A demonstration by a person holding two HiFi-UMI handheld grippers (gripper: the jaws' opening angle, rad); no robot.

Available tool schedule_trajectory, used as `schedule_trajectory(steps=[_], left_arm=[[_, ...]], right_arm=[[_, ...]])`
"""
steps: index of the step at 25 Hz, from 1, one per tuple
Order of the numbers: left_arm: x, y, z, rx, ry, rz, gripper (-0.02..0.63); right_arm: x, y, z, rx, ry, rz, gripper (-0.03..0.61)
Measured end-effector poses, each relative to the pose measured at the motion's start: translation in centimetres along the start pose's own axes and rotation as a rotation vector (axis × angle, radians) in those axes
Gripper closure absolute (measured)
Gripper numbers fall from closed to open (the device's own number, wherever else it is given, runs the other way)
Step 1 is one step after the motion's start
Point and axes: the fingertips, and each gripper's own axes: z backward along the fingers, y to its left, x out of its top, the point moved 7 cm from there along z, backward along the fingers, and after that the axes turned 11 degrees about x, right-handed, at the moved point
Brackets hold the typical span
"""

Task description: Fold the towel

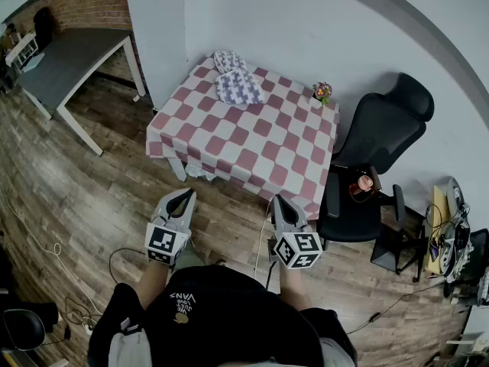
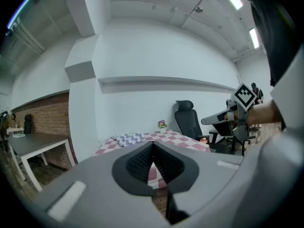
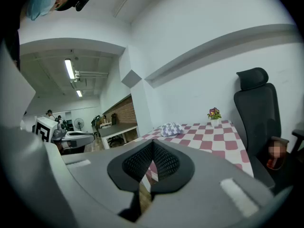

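Observation:
A crumpled purple-and-white patterned towel [image 1: 238, 87] lies at the far end of a table covered with a red-and-white checked cloth [image 1: 252, 140]; it also shows small in the left gripper view, towel [image 2: 129, 138], and the right gripper view, towel [image 3: 172, 128]. My left gripper [image 1: 184, 195] and right gripper [image 1: 276, 200] hover over the wooden floor short of the table's near edge, well away from the towel. Both are shut with nothing between their jaws, left gripper [image 2: 152, 146], right gripper [image 3: 153, 145].
A small flower pot [image 1: 322, 92] stands at the table's far right corner. A black office chair [image 1: 374, 159] with a cup on its seat stands right of the table. A grey desk [image 1: 65, 63] is at the far left. Cables lie on the floor [image 1: 53, 248].

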Motion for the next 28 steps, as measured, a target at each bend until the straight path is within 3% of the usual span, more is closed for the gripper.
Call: schedule_trajectory(steps=[8,13,14,15,16,21,28], left_arm=[[0.6,0.0,-0.4,-0.004,-0.014,0.003,0.612],[0.8,0.7,-2.2,-0.073,-0.04,0.025,0.598],[0.7,1.1,-2.8,-0.083,-0.041,0.03,0.582],[0.5,1.6,-3.5,-0.091,-0.041,0.036,0.521],[0.4,2.0,-4.2,-0.099,-0.039,0.043,0.464],[0.0,5.8,-8.6,-0.178,-0.029,0.058,0.425],[0.4,14.4,-15.2,-0.278,0.003,0.043,0.42]], right_arm=[[0.5,0.1,-0.5,0.017,-0.004,0.008,0.574],[1.2,-0.3,-2.3,0.015,-0.039,-0.012,0.574],[1.3,-0.4,-2.9,0.0,-0.04,-0.013,0.574],[1.4,-0.5,-3.5,-0.011,-0.043,-0.017,0.544],[1.5,-0.6,-4.2,-0.018,-0.047,-0.025,0.472],[2.2,-1.1,-8.5,-0.095,-0.062,-0.054,0.417],[4.3,-0.5,-16.8,-0.211,-0.083,-0.098,0.413]])
